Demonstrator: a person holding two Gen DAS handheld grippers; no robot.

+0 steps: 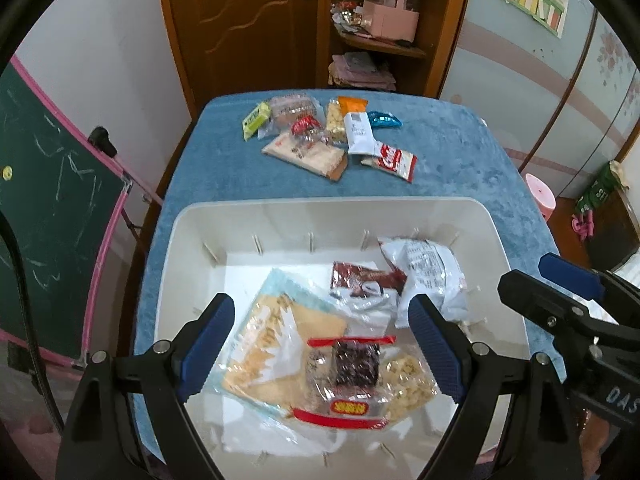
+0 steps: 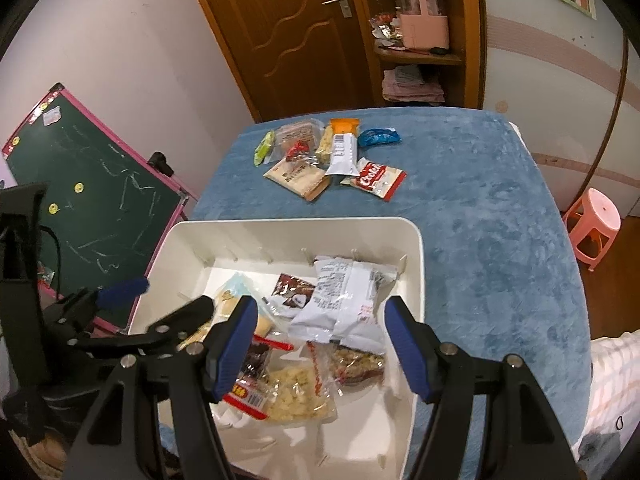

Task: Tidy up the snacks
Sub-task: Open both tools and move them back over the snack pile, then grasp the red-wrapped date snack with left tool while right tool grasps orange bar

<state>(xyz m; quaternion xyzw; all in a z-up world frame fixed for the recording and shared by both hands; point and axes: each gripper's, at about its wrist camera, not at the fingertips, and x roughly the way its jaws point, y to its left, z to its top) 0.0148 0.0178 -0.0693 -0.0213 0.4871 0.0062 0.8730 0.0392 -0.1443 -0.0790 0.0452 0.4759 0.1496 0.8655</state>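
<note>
**Several snacks binned, a cluster still on the table**

Both grippers hang over the near end of the white plastic bin (image 1: 500, 240), each spread wide and holding nothing: the left gripper (image 1: 320, 340) above the clear red-banded pack (image 1: 348, 380), the right gripper (image 2: 320, 344) above the white printed pouch (image 2: 344, 300).

Inside the bin lie at least five packets, loosely overlapping: the red-banded pack, a tan cracker bag (image 1: 272, 340), a bag of pale puffed pieces (image 1: 408, 384), a brown-and-white wrapper (image 1: 364, 284) and the white pouch.

Farther off, on the blue tablecloth (image 1: 460, 168), roughly eight items remain in a touching heap, among them a red-and-white cookie pack (image 1: 396, 160), a white bar (image 1: 358, 132), a tan flat pack (image 1: 308, 156), a blue wrapper (image 1: 384, 121) and a green packet (image 1: 255, 120).

Judgement: somewhat under half done.
</note>
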